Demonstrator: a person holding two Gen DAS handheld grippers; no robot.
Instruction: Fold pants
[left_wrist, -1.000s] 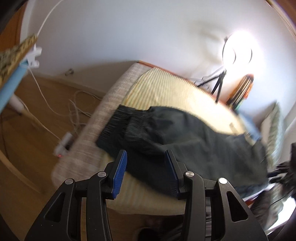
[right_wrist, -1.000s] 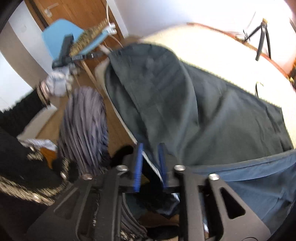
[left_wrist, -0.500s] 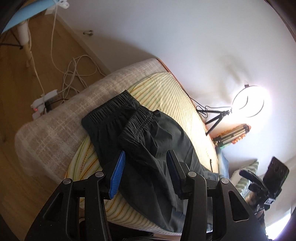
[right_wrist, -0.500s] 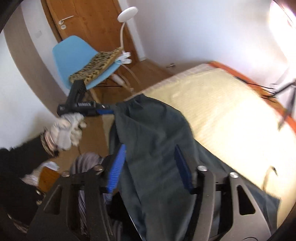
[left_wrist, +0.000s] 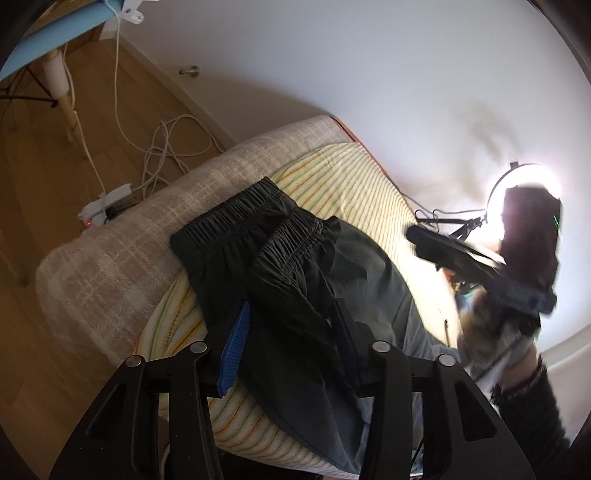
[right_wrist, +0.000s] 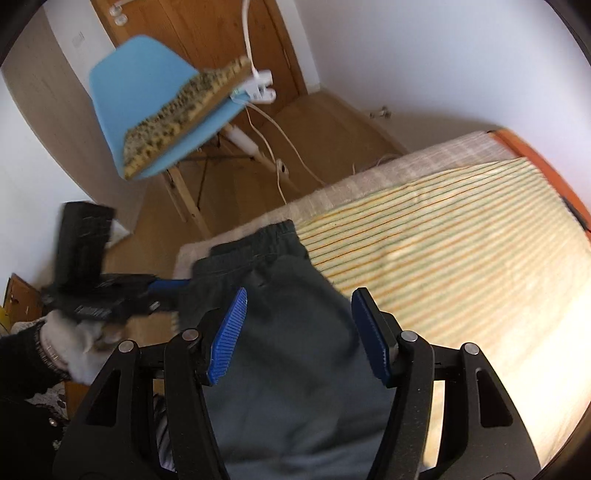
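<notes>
Bed (left_wrist: 110, 266), foot-end corner: pants (left_wrist: 295, 280) doubled, released. Right gripper (right_wrist: 295, 332) jaws just opened, empty; left gripper (left_wrist: 288, 347) jaws apart, gripping nothing.

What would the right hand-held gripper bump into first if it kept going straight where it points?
Most likely the dark pants lying on the striped bed cover: they fill the gap ahead of the right hand-held gripper, though depth is hard to judge.

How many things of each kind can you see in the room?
Pants: 1
Bed: 1
Chair: 1
Cushion: 1
Ring light: 1
Power strip: 1
Grippers, left and right: 2
Total: 8
</notes>
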